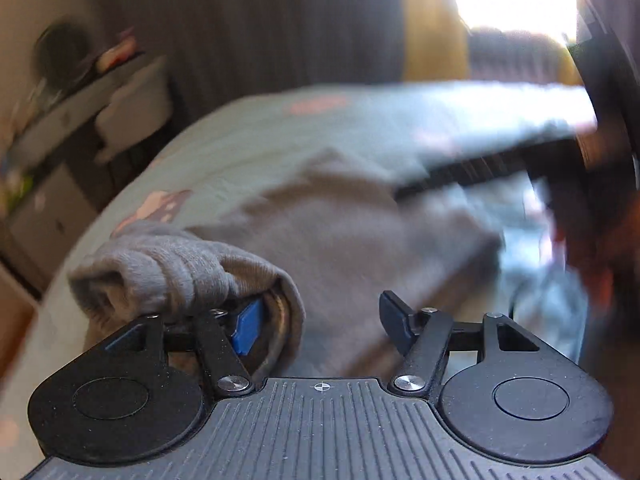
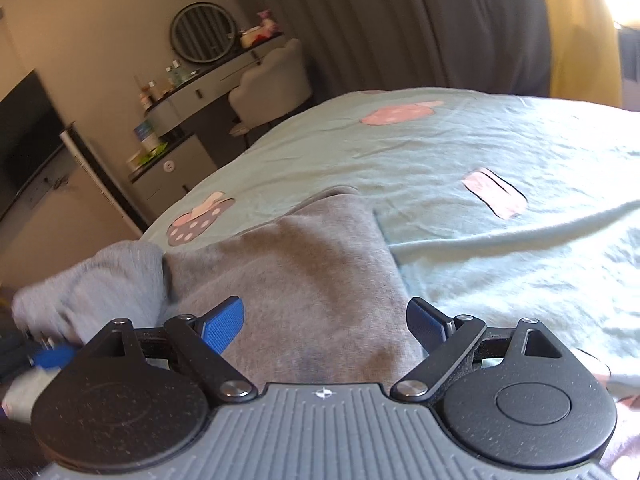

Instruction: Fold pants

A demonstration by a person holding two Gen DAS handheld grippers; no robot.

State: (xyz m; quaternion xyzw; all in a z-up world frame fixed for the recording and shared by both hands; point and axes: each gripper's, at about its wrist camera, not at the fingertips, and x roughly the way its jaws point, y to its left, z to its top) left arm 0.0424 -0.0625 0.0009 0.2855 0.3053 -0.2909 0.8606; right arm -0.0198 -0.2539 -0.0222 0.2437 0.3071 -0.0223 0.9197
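I see both grippers, left point(image 1: 320, 320) and right point(image 2: 326, 320), spread and empty, with the pants point(image 2: 312, 264) lying lengthwise straight ahead, cuff draped over the left one's finger.

Soft fleecy grey pants point(image 2: 304, 264) lie on wrinkled cloth bedsheet point(image 2: 500, 140).

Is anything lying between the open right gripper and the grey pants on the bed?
Nothing visible does. The right gripper is open directly over the grey pants, which lie bare on the bedspread.
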